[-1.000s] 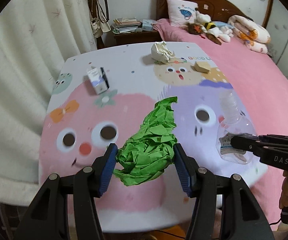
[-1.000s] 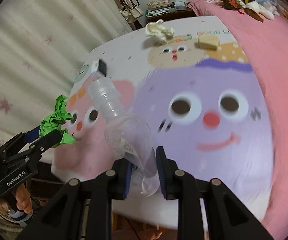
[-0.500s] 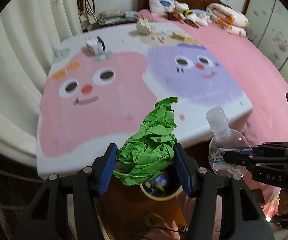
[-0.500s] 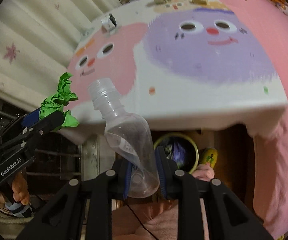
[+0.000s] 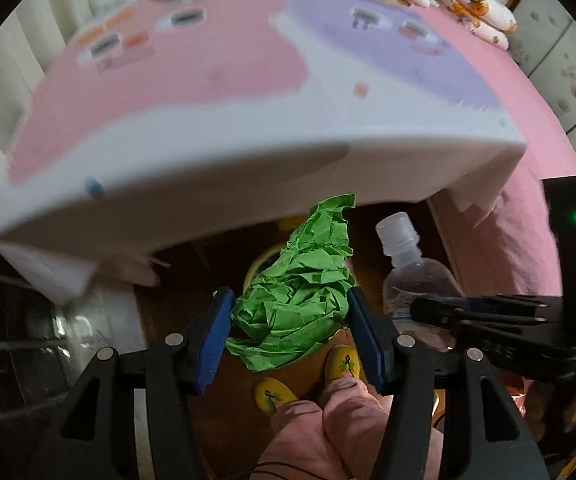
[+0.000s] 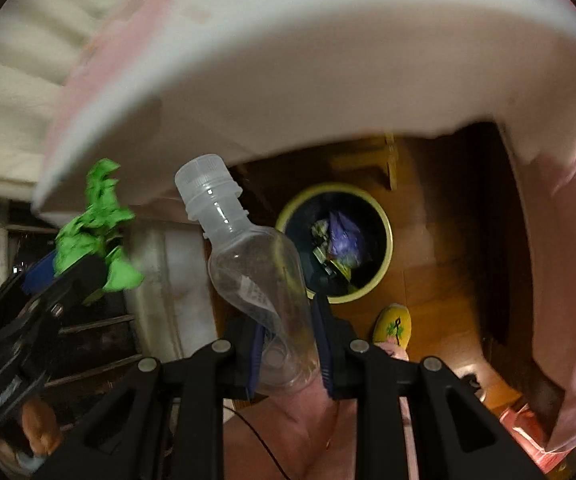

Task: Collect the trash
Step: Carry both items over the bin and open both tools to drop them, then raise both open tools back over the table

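Note:
My left gripper (image 5: 290, 330) is shut on a crumpled green paper (image 5: 300, 300) and holds it in the air below the table edge. The paper also shows in the right wrist view (image 6: 95, 232). My right gripper (image 6: 290, 350) is shut on the base of a clear plastic bottle (image 6: 253, 264), neck pointing up and away; the bottle also shows in the left wrist view (image 5: 412, 276). A round yellow-rimmed trash bin (image 6: 384, 216) with several bits of rubbish inside stands on the wooden floor under the table. In the left wrist view the bin (image 5: 257, 264) is mostly hidden behind the paper.
The table with the cartoon cloth (image 5: 215, 128) overhangs above both grippers. A pink bedspread (image 6: 568, 208) hangs on the right. The person's feet in yellow slippers (image 5: 273, 394) stand on the floor near the bin. A metal rack (image 6: 99, 328) is at the left.
Both grippers have dropped from above the table to below its front edge, carrying the paper and the bottle. The bin has come into view in front of them.

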{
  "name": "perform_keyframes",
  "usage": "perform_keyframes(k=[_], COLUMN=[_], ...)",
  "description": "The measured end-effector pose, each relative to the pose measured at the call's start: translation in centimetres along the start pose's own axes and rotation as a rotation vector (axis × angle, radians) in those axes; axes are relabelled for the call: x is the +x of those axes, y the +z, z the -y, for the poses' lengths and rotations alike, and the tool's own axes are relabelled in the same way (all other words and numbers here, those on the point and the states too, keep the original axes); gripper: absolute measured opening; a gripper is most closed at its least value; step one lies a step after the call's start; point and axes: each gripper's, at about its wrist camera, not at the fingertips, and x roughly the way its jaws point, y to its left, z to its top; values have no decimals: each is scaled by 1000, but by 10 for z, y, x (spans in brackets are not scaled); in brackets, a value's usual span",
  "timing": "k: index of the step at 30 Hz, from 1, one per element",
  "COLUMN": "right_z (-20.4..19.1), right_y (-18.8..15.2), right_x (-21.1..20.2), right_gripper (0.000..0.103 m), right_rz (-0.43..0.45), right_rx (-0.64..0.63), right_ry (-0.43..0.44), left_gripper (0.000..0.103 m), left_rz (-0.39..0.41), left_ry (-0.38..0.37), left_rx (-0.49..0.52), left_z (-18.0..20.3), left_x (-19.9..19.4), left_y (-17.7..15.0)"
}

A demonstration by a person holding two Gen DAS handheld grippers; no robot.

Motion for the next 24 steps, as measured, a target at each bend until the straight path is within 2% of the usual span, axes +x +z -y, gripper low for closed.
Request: perform_keyframes(k=[8, 13, 14, 16, 17, 18, 20, 24], right_z=[66, 92, 95, 101, 103, 104, 105, 103], right_y=[14, 22, 24, 25, 25, 26, 28, 31], right_x=[127, 180, 188, 198, 200, 200, 201, 193], right_gripper=[24, 26, 26, 34, 40, 46, 50, 50], right_rz=[-65, -82, -87, -89, -79, -69, -62, -50], right_rx=[172, 238, 254, 276, 284, 289, 289, 261], right_ry=[1, 21, 30, 49, 58, 66, 80, 82], left_gripper=[58, 62, 68, 77, 87, 100, 102, 102], left_rz=[-58, -72, -82, -95, -95, -96, -94, -94], left_ry=[31, 63, 61, 54, 57, 68, 99, 142], left_rx=[-18, -35, -45, -67, -76, -83, -84, -88], left_z=[8, 9, 7, 4, 3, 2, -2, -14], left_x=[118, 167, 174, 184, 187, 190, 192, 188], left_y=[-24, -26, -25, -26, -24, -24, -23, -23])
